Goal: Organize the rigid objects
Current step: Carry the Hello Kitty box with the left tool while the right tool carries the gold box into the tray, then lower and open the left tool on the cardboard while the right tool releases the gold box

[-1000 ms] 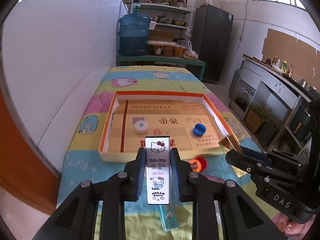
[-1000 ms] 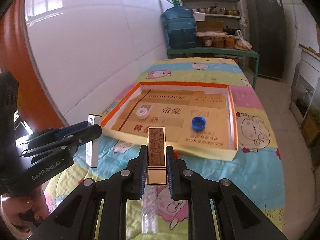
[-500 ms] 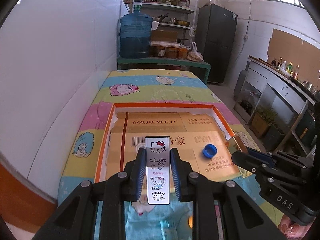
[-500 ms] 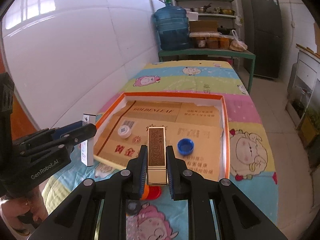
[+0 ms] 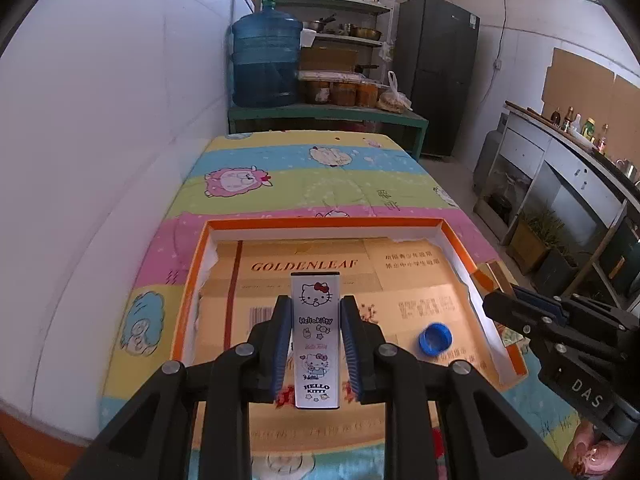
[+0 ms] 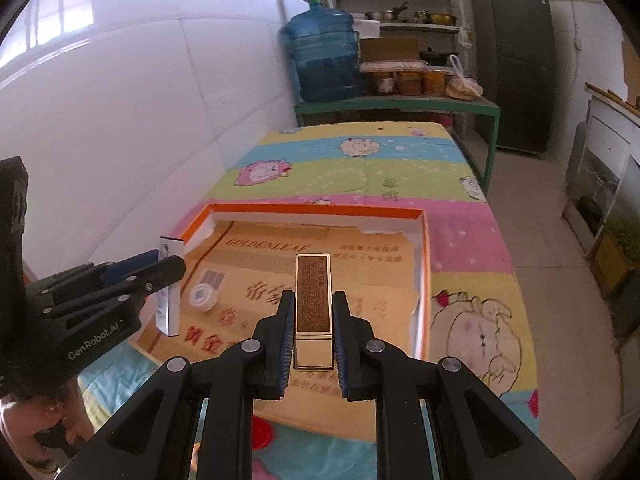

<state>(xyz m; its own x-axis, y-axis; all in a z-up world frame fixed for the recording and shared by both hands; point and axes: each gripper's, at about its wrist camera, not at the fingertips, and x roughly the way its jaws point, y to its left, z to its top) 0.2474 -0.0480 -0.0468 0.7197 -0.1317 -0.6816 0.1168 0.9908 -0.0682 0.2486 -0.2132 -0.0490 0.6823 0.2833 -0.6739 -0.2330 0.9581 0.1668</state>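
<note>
- The left gripper [image 5: 316, 344] is clamped on a white Hello Kitty box [image 5: 316, 336], its blue-padded fingers [image 5: 281, 344] pressing the long sides; the box stands upright between them.
- From the right wrist view this box [image 6: 171, 288] hangs over the left edge of the tray, above the near-left part of its floor.
- The right gripper [image 6: 313, 332] is closed on a gold rectangular box [image 6: 313, 300], brown printed label facing the camera, held upright over the middle of the tray.
- The tray [image 5: 320, 222] is a shallow orange-rimmed box lid lined with flattened "GOLDENLEAF" cardboard, lying on the near half of a table covered with a cartoon-print cloth [image 5: 320, 184].
- A blue bottle cap [image 5: 435, 338] lies on the lining near the tray's right wall.
- A white cap [image 6: 202, 295] lies on the lining near the left wall, just beside the Hello Kitty box.
- A red cap [image 6: 262, 434] sits on the cloth outside the tray's near edge.
- A blue water jug [image 5: 266, 66] stands on the green bench beyond the table's far edge.
</note>
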